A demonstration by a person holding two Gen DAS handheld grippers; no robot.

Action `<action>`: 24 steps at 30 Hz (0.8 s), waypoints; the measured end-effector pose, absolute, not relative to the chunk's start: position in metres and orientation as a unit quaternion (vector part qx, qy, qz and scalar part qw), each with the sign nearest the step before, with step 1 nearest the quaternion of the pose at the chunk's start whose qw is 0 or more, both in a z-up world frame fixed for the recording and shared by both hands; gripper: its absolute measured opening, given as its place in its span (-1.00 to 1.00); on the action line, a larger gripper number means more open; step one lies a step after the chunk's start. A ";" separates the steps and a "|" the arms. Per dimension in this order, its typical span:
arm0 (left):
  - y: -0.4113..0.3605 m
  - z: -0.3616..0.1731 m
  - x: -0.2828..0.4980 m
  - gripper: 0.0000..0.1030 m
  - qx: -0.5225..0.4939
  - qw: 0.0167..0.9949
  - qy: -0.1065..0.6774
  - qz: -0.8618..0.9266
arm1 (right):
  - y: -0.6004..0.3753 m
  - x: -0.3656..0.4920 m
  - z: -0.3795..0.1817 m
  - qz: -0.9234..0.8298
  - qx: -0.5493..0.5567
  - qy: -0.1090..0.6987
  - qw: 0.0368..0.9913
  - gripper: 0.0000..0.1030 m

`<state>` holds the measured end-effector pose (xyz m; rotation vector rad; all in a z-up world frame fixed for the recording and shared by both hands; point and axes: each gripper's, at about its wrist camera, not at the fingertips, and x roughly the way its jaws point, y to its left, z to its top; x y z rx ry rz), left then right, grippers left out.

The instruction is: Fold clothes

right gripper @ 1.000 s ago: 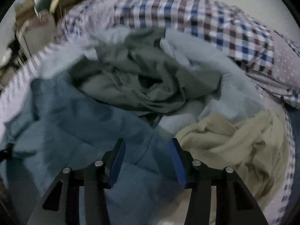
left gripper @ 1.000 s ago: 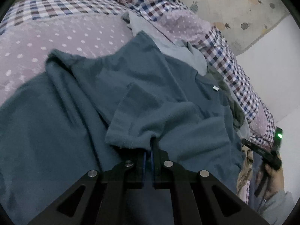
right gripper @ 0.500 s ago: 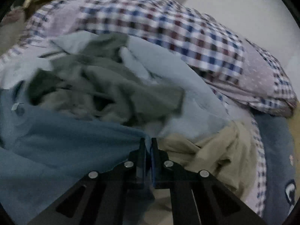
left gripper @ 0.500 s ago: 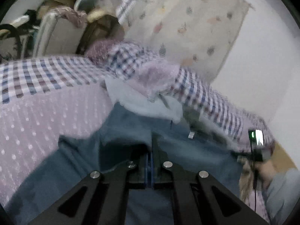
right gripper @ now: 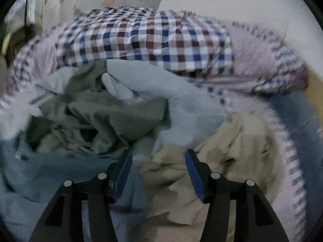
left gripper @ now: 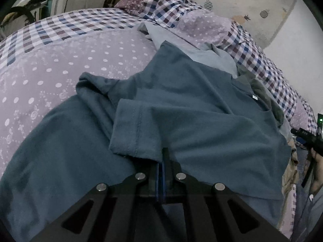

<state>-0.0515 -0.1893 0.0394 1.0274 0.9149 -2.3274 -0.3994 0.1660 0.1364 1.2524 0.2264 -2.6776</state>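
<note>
My left hand-held gripper (left gripper: 162, 161) clenched on blue t-shirt (left gripper: 181, 109) sleeve edge, shirt spread on bed (left gripper: 60, 60), my right hand-held gripper (right gripper: 158, 171) released, probably hovering over blurry clothes pile (right gripper: 121, 117) beside shirt

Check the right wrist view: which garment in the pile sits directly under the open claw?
The crumpled beige garment. It fills the gap below the right claw; the olive-green one and pale blue one lie farther back.

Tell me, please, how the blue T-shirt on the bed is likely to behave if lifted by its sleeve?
The blue T-shirt probably droops limply: its sleeve lies folded and creased. It likely drags across the bedspread, not sliding freely.
</note>
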 end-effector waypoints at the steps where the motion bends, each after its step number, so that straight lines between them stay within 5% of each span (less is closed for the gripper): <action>1: -0.190 0.039 -0.050 -0.99 0.371 0.216 0.332 -0.840 | 0.164 -0.402 0.132 -0.888 0.440 0.071 0.111 0.13; 6: -0.190 0.034 -0.048 -0.99 0.370 0.212 0.337 -0.839 | 0.142 -0.411 0.099 -0.845 0.498 0.139 0.137 0.05; 7: -0.191 0.034 -0.049 -0.99 0.370 0.211 0.336 -0.840 | 0.140 -0.413 0.094 -0.841 0.505 0.141 0.135 -0.27; 8: -0.190 0.034 -0.049 -0.99 0.371 0.211 0.335 -0.840 | 0.139 -0.413 0.092 -0.843 0.503 0.143 0.129 -0.91; 12: -0.188 0.040 -0.044 -0.99 0.352 0.219 0.321 -0.852 | 0.130 -0.399 0.117 -0.888 0.418 0.174 0.081 -0.96; 14: -0.186 0.046 -0.041 -0.99 0.338 0.228 0.308 -0.860 | 0.127 -0.401 0.120 -0.897 0.402 0.176 0.047 -0.80; 16: -0.186 0.037 -0.048 -0.99 0.371 0.227 0.298 -0.850 | 0.122 -0.413 0.104 -0.877 0.441 0.191 0.016 -0.33; 18: -0.189 0.031 -0.050 -0.99 0.382 0.225 0.302 -0.844 | 0.124 -0.414 0.102 -0.877 0.449 0.174 0.014 -0.18; 20: -0.189 0.032 -0.051 -0.99 0.387 0.223 0.293 -0.846 | 0.140 -0.406 0.115 -0.894 0.436 0.102 0.024 0.09; 24: -0.191 0.030 -0.051 -0.99 0.386 0.216 0.298 -0.846 | 0.189 -0.399 0.134 -0.896 0.437 -0.051 0.057 0.20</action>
